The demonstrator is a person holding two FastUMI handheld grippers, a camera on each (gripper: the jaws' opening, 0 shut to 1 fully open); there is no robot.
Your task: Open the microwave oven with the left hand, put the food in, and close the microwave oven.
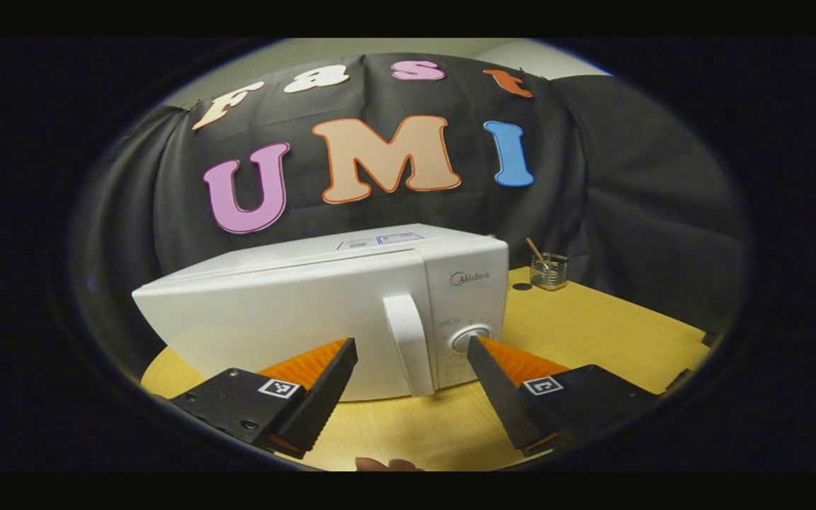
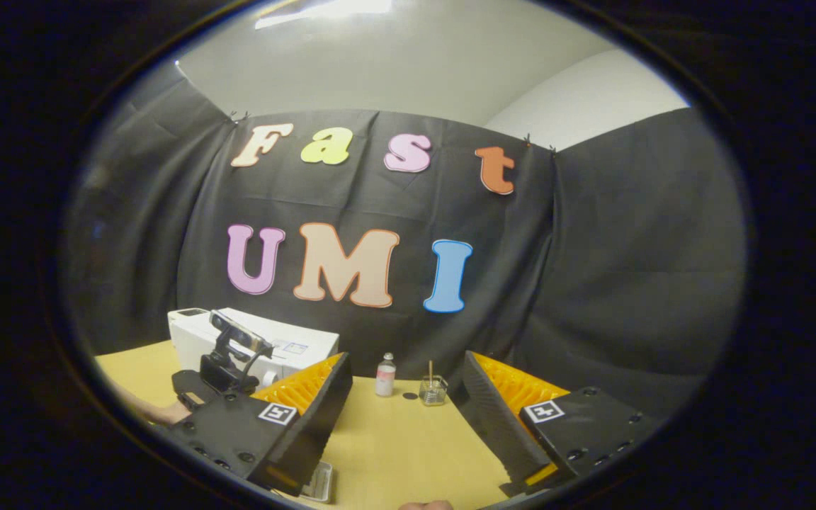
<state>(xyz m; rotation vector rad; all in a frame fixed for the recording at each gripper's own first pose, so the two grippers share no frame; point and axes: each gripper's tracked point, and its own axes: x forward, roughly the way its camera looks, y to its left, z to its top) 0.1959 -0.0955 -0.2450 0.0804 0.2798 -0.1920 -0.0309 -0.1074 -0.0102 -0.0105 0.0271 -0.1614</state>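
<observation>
Pale wooden table (image 1: 592, 333) bearing a white microwave oven (image 1: 323, 312), door shut; well off to its side a small glass jar (image 2: 433, 389) with a stick, beside a little bottle (image 2: 385, 375).

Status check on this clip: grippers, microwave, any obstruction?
Left gripper open, lined up on door handle, not touching. Right gripper open, holding nothing. Microwave door shut. Nothing in the way.
</observation>
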